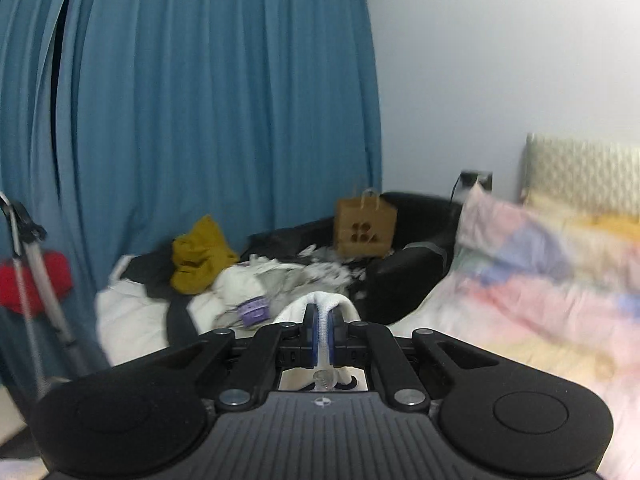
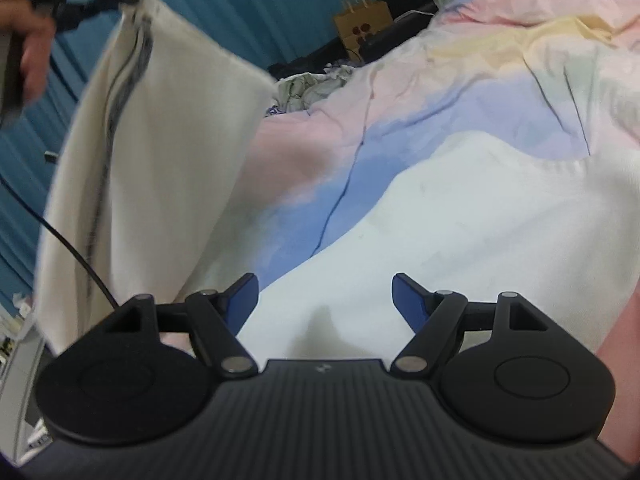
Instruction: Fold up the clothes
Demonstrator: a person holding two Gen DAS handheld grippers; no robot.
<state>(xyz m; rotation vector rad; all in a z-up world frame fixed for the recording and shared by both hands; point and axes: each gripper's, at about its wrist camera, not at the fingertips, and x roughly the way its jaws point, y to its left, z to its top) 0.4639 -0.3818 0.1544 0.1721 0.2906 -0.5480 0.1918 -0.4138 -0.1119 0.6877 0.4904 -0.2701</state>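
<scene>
left wrist — we look nearly level over the bed at the blue curtain (image 1: 200,100) | right wrist — we tilt down, close over the duvet (image 2: 500,60) | shared: paper bag (image 1: 366,230) (image 2: 362,26), 12 o'clock in both

A cream, soft knitted cloth garment (image 2: 160,128) hangs above a matt pastel cotton duvet (image 2: 460,92); brown paper carrier bag (image 1: 365,229) behind.

Paper bag (image 1: 366,229) stands behind clothes pile (image 1: 240,280).
</scene>
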